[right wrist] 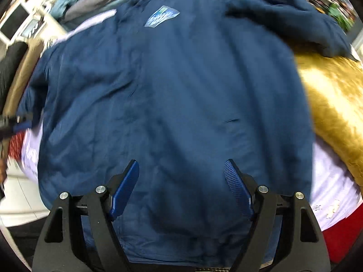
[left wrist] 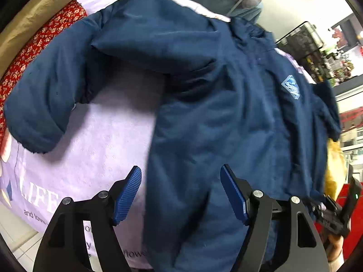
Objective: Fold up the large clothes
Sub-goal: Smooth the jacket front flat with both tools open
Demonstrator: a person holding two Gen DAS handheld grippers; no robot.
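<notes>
left tongs: the left gripper (left wrist: 181,195) sits nearest its camera, blue ribbed pads spread wide with nothing pinched; the jacket's hem edge lies below the gap, not pressed by either pad.
right tongs: the right gripper (right wrist: 181,189) is likewise wide open and empty, poised over the lower body of the jacket.
task's thing: a navy jacket (right wrist: 172,95) lies spread flat, front up, on a lilac printed sheet (left wrist: 90,136); its chest badge (left wrist: 290,87) is toward the far end, near the collar.
sleeves: one sleeve (left wrist: 43,104) bends out across the sheet on the left gripper's side; the other sleeve (right wrist: 290,20) lies bunched toward a gold cloth (right wrist: 335,104).
step in hand: judged, choosing fresh grips for the next fold, since both grippers are empty above a garment not yet folded.
doing it well: take the outlying sleeve near its cuff and shoulder seam, pinch only one layer, lift just clear of the sheet, and lay it across the body without dragging the jacket askew; smooth wrinkles before folding the hem up.
risk: the slippery shell may slide on the sheet.
count: one jacket, two sleeves, one badge, two grippers, four pads, one lilac sheet, one gold cloth, one red flowered cloth (left wrist: 34,49).
</notes>
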